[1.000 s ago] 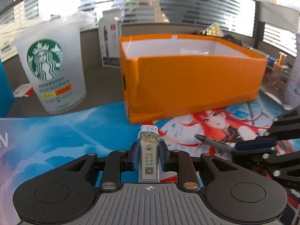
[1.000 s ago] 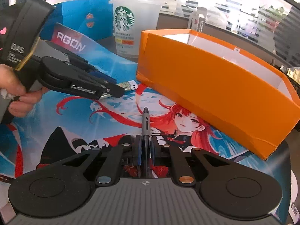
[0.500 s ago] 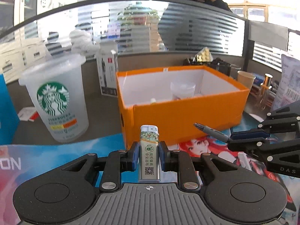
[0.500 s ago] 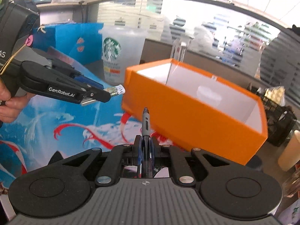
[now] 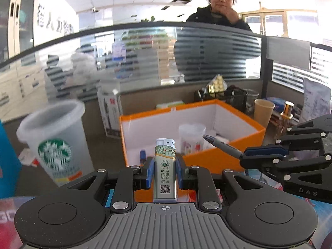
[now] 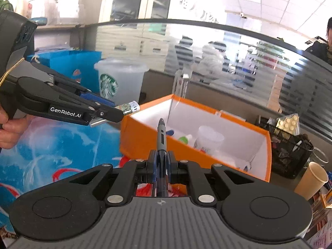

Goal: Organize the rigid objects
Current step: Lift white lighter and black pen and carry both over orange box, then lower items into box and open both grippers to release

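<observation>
My left gripper is shut on a silver and green lighter, held upright in the air before the near wall of the orange box. My right gripper is shut on a grey pen whose tip points over the box's near rim. In the right wrist view the left gripper comes in from the left with the lighter beside the box's corner. In the left wrist view the right gripper enters from the right with the pen. Inside the white-lined box lie a clear cup and small items.
A frosted Starbucks cup stands left of the box, with a blue bag behind it. A paper cup, a black mesh basket and a gold-capped bottle sit to the right. A glass partition rises behind, with a person beyond it.
Both grippers have risen with the lighter and the pen. The box, seen side-on before, now shows its inside from above. Neither grip has altered.
</observation>
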